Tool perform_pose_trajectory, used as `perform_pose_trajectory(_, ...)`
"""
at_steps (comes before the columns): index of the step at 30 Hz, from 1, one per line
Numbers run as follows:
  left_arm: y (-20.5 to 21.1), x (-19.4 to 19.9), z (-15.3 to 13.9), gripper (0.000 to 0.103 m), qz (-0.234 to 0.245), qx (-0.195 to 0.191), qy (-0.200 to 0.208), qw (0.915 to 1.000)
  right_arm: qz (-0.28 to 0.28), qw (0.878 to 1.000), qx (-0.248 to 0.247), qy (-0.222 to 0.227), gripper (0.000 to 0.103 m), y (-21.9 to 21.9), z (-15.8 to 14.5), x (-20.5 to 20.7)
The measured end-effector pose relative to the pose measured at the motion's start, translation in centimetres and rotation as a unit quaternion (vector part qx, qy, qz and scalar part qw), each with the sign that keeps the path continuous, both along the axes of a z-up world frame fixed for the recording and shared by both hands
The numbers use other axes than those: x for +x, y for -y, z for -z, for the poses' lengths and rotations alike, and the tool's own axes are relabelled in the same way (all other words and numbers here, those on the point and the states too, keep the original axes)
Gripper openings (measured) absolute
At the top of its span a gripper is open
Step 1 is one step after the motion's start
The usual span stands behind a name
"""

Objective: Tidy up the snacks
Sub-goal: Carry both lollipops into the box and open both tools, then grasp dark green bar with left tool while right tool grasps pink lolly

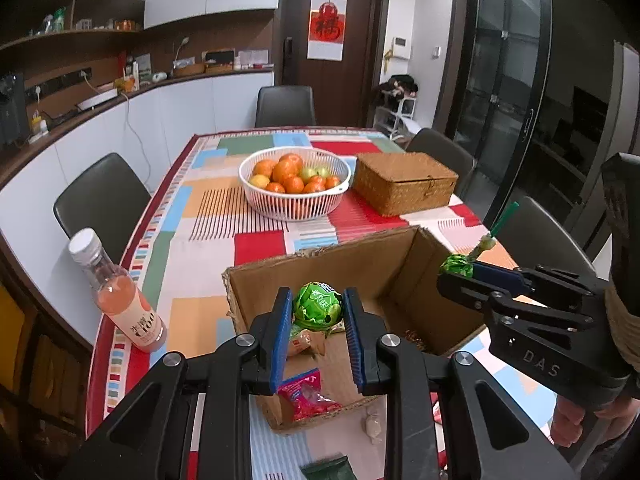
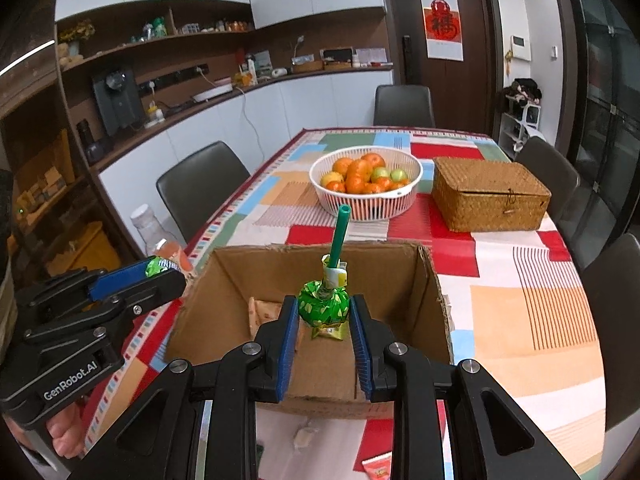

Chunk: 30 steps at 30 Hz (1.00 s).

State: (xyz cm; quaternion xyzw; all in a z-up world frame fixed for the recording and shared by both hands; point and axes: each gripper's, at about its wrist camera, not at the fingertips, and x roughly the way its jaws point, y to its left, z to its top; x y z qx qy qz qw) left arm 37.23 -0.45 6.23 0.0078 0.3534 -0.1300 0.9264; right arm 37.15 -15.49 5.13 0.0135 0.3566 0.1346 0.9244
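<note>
The left tongs (image 1: 317, 312) grip a round snack in crinkled green foil (image 1: 317, 305), held above the open cardboard box (image 1: 320, 276) on the table (image 1: 200, 216). The right tongs (image 2: 325, 312) clamp a green-wrapped lollipop (image 2: 323, 307) with its green stick (image 2: 338, 236) pointing up, also over the box. Inside the box lie a red packet (image 1: 306, 396) and a pale wrapped snack (image 2: 264, 310). Beyond stand a white basket of oranges (image 1: 295, 184) and a closed wicker box (image 1: 404, 182); a pink drink bottle (image 1: 120, 296) stands near the table's left edge.

Green-wrapped lollipops (image 1: 318, 304) (image 2: 323, 307) held above open cardboard box (image 1: 404, 264).
</note>
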Motion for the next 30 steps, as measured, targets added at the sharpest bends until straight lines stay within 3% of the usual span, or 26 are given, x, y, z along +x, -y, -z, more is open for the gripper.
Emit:
perform_pose_trajectory(4, 0.5, 0.8, 1.0, 0.026, 0.000, 0.003, -0.014, 0.9999, 0.002, 1.000, 0.000, -0.012, 0.027, 0.0, 0.6, 0.8)
perform_pose_trajectory(5, 0.7, 0.8, 1.1, 0.031, -0.002, 0.005, -0.014, 0.9999, 0.002, 1.000, 0.000, -0.013, 0.027, 0.0, 0.7, 1.0)
perform_pose_trajectory(6, 0.7, 1.0, 1.3, 0.046, -0.010, 0.013, -0.016, 0.9997, 0.002, 1.000, -0.002, -0.017, 0.028, 0.0, 0.8, 1.2)
perform_pose_trajectory(8, 0.9, 0.4, 1.3, 0.057, -0.017, 0.025, -0.008, 0.9995, 0.006, 1.000, -0.002, -0.027, 0.047, 0.1, 1.0, 1.5)
perform_pose_trajectory(21, 1.0, -5.2, 1.2, 0.060, -0.008, 0.038, 0.019, 0.9991, 0.017, 0.999, -0.030, 0.007, 0.047, 1.1, 1.2, -4.2)
perform_pose_trajectory(30, 0.8, -8.4, 2.9, 0.063, -0.017, 0.038, -0.004, 0.9991, 0.019, 0.999, -0.041, -0.005, 0.047, 1.7, 2.6, -7.3)
